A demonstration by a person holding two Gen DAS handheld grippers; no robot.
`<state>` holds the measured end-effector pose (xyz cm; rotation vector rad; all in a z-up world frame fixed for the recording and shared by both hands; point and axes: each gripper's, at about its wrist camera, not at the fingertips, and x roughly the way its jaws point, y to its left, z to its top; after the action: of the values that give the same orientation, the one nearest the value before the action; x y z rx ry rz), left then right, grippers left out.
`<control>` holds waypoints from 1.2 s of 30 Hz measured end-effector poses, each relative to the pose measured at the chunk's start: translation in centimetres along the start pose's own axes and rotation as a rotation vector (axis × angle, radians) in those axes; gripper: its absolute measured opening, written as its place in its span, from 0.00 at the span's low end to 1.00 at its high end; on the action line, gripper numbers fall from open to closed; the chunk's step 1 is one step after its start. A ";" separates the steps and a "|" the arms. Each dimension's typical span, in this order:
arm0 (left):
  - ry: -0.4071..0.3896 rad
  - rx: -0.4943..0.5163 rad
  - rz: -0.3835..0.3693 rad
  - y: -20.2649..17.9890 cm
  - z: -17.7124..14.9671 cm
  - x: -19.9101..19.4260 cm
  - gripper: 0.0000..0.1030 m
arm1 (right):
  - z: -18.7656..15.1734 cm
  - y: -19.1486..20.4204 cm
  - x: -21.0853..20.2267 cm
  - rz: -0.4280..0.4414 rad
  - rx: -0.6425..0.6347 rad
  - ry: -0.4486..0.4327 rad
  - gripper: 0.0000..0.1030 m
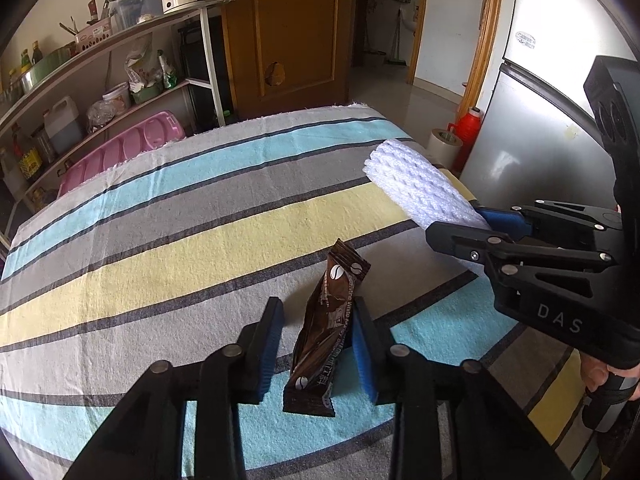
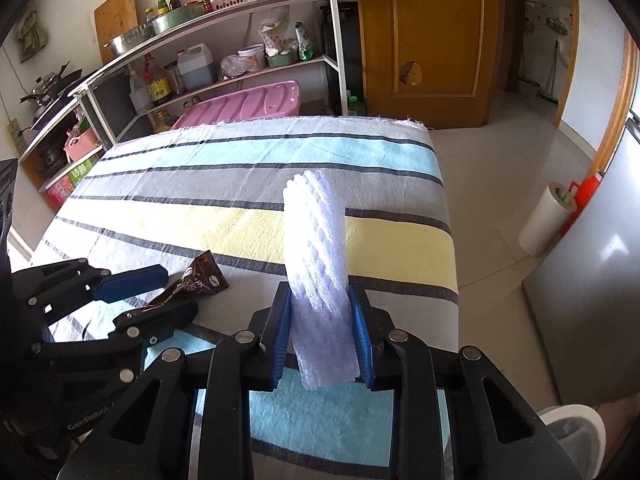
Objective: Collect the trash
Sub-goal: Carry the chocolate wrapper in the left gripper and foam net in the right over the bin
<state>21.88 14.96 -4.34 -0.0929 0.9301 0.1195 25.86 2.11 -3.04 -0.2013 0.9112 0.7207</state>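
A brown coffee sachet (image 1: 326,326) lies on the striped tablecloth (image 1: 160,240) between the fingers of my left gripper (image 1: 318,340). The jaws are open around it; the right pad touches its edge and the left pad stands apart. The sachet also shows in the right wrist view (image 2: 192,286), with the left gripper (image 2: 148,296) around it. My right gripper (image 2: 320,340) is shut on a white foam net sleeve (image 2: 320,264), which sticks up and forward above the table. The sleeve also shows in the left wrist view (image 1: 420,184), held by the right gripper (image 1: 472,224).
A shelf rack (image 2: 224,40) with bottles, bowls and a pink lid (image 2: 244,106) stands behind the table. A wooden door (image 2: 436,40), a grey fridge (image 2: 600,280), a white roll (image 2: 546,218), a red flask (image 1: 470,128) and a white bin (image 2: 576,432) on the floor are to the right.
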 end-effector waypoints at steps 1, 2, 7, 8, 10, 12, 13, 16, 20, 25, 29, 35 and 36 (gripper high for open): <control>0.002 0.000 -0.003 0.0 0.0 -0.1 0.23 | -0.1 0.1 -0.2 0.000 0.004 -0.003 0.28; 0.003 0.003 -0.003 0.0 -0.1 -0.2 0.22 | -0.2 0.1 -0.4 0.001 0.006 -0.005 0.28; -0.010 0.010 0.012 -0.4 -0.6 -1.1 0.15 | -1.0 0.2 -2.1 0.001 0.033 -0.034 0.28; -0.010 0.009 0.006 -0.5 -0.6 -1.3 0.14 | -1.1 0.1 -2.5 -0.002 0.039 -0.039 0.28; -0.021 0.007 0.000 -0.6 -0.8 -1.9 0.14 | -1.4 0.2 -3.3 0.000 0.050 -0.050 0.28; -0.031 0.008 -0.012 -0.8 -0.8 -2.6 0.14 | -1.7 0.4 -4.3 -0.001 0.052 -0.066 0.28; -0.041 0.005 -0.015 -0.9 -0.9 -3.0 0.14 | -1.9 0.6 -4.7 -0.002 0.052 -0.071 0.28; -0.060 0.000 -0.034 -1.3 -1.1 -4.3 0.12 | -2.5 0.8 -5.9 0.001 0.064 -0.092 0.28; -0.072 0.011 -0.050 -2.0 -1.3 -5.6 0.12 | -3.4 0.6 -7.6 0.009 0.098 -0.121 0.28; -0.079 0.034 -0.050 -2.7 -1.5 -6.4 0.12 | -4.3 0.2 -8.9 -0.002 0.142 -0.143 0.28; -0.033 0.008 -0.057 -1.8 -2.1 -5.3 0.13 | -5.1 0.0 -9.2 -0.003 0.147 -0.144 0.28; 0.003 0.011 -0.069 -2.4 -2.8 -3.9 0.40 | -5.3 -0.2 -8.9 0.004 0.160 -0.140 0.28; 0.007 0.013 -0.076 -2.6 -2.7 -3.7 0.40 | -5.3 -0.2 -8.9 0.005 0.159 -0.141 0.28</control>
<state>17.94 11.83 -2.93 -0.1167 0.9326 0.0430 18.98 -4.77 0.60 -0.0071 0.8306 0.6555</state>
